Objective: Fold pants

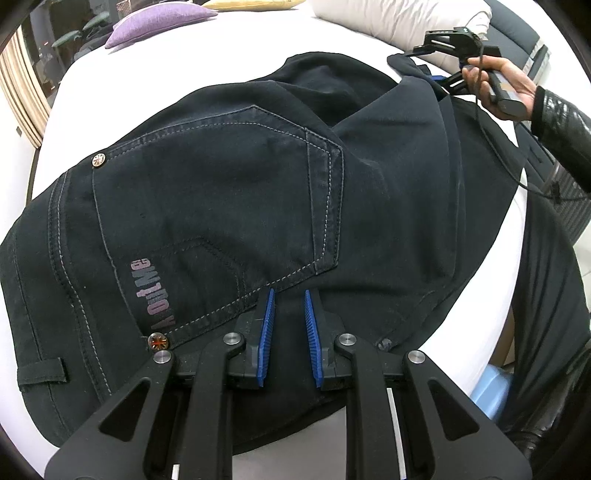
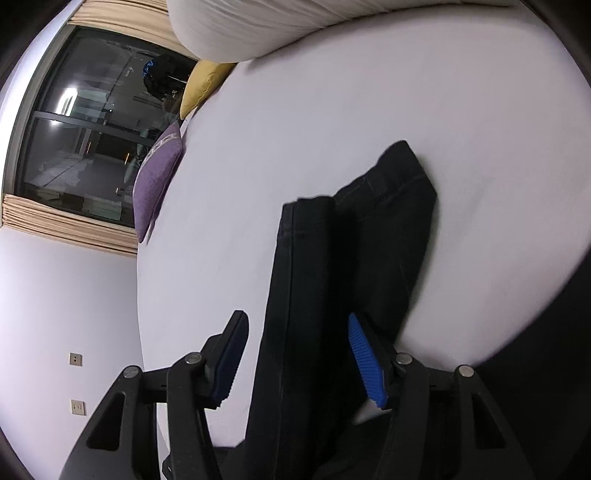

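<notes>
Left tool (image 1: 289,300): we record its two blue ribbed pads (image 1: 266,325) held slightly apart, released, nothing between them; the tips hover just over the seat of the pants (image 1: 229,206), close beside the lower corner of the back pocket (image 1: 221,199).

Right tool (image 2: 295,354): we note its pads spread wide, released, with the two pant legs (image 2: 306,295) lying between the fingers but not pinched. In the left wrist view the same tool (image 1: 448,55) appears at the far end of the garment, held by a hand (image 1: 513,88) in a dark sleeve, a cable trailing below it.

Pants: dark denim, lying on the white bed (image 1: 184,70). We see the waist end nearest the left tool, with a belt loop (image 1: 42,374), two rivets, pale stitching and a faded printed logo (image 1: 155,295) along the pocket edge. The legs run away toward the right tool; in the right wrist view we list both hems side by side, one lying a little further up the sheet than the other.

Surroundings: a purple cushion (image 1: 155,22) and a yellow cushion (image 2: 201,86) at the bed's edge, a white pillow (image 1: 399,18), a pleated blind (image 2: 66,229) under a dark window (image 2: 92,129).
</notes>
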Tool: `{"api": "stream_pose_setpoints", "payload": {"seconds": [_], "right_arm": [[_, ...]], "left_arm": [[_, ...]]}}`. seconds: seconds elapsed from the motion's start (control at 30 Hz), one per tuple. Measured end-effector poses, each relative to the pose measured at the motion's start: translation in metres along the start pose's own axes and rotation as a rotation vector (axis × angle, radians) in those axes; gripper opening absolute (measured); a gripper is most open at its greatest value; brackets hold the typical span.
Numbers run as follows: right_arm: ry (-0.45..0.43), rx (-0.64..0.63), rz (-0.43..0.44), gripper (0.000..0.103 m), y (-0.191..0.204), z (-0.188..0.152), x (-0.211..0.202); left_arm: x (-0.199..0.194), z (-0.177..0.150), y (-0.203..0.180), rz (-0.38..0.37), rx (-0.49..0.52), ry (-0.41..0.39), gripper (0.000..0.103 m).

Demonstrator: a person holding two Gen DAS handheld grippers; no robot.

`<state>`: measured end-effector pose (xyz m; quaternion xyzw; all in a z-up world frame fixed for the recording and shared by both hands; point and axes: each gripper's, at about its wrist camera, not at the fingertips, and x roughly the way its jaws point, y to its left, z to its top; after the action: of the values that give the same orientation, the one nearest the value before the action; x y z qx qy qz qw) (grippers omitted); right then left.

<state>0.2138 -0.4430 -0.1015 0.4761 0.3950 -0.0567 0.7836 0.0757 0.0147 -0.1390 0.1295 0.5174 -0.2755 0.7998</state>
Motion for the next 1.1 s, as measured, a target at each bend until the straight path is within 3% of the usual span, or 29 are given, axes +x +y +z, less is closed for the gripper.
{"api": "stream_pose_setpoints", "payload": {"seconds": [0.03, 0.07, 0.1, 0.23, 0.33, 0.47, 0.57, 0.63, 0.7, 0.77, 0.83, 0.93, 1.1], "right_arm": [[0.007, -0.007, 0.009, 0.046, 0.001, 0.002, 0.002], [0.018, -0.017, 0.021, 0.024, 0.003, 0.004, 0.007], [0.033, -0.025, 0.023, 0.009, 0.005, 0.005, 0.01], [0.023, -0.1, 0.04, 0.005, 0.023, 0.0, 0.005], [-0.027, -0.143, 0.092, 0.005, 0.049, -0.001, -0.021], [-0.192, -0.21, 0.245, 0.004, 0.088, 0.002, -0.111], [-0.31, -0.218, 0.301, 0.004, 0.077, -0.01, -0.184], [-0.346, -0.168, 0.273, 0.004, 0.036, -0.028, -0.214], [-0.349, -0.109, 0.154, 0.004, -0.015, -0.049, -0.221], [-0.314, 0.029, 0.034, 0.004, -0.074, -0.064, -0.215], [-0.305, 0.13, -0.034, 0.004, -0.119, -0.083, -0.211], [-0.302, 0.132, -0.099, 0.004, -0.134, -0.101, -0.202], [-0.287, 0.088, -0.098, 0.013, -0.122, -0.102, -0.199]], "left_arm": [[0.001, 0.001, -0.001, -0.001, -0.002, 0.0, 0.016], [0.001, 0.001, -0.001, -0.002, -0.004, -0.001, 0.016], [0.001, 0.001, -0.001, -0.004, -0.006, -0.002, 0.016], [0.0, 0.001, 0.002, -0.01, -0.012, -0.005, 0.016], [-0.001, 0.002, 0.004, -0.014, -0.01, -0.003, 0.017], [-0.002, 0.004, 0.013, -0.048, -0.038, -0.003, 0.017], [-0.002, 0.003, 0.022, -0.079, -0.074, -0.006, 0.017], [-0.003, 0.001, 0.027, -0.091, -0.086, -0.009, 0.017], [-0.004, 0.0, 0.032, -0.099, -0.092, -0.01, 0.017], [-0.005, 0.001, 0.034, -0.101, -0.092, -0.006, 0.017], [-0.007, 0.002, 0.037, -0.098, -0.083, 0.001, 0.017], [-0.008, 0.006, 0.034, -0.087, -0.081, 0.01, 0.017], [-0.01, 0.011, 0.027, -0.068, -0.101, 0.008, 0.017]]}}
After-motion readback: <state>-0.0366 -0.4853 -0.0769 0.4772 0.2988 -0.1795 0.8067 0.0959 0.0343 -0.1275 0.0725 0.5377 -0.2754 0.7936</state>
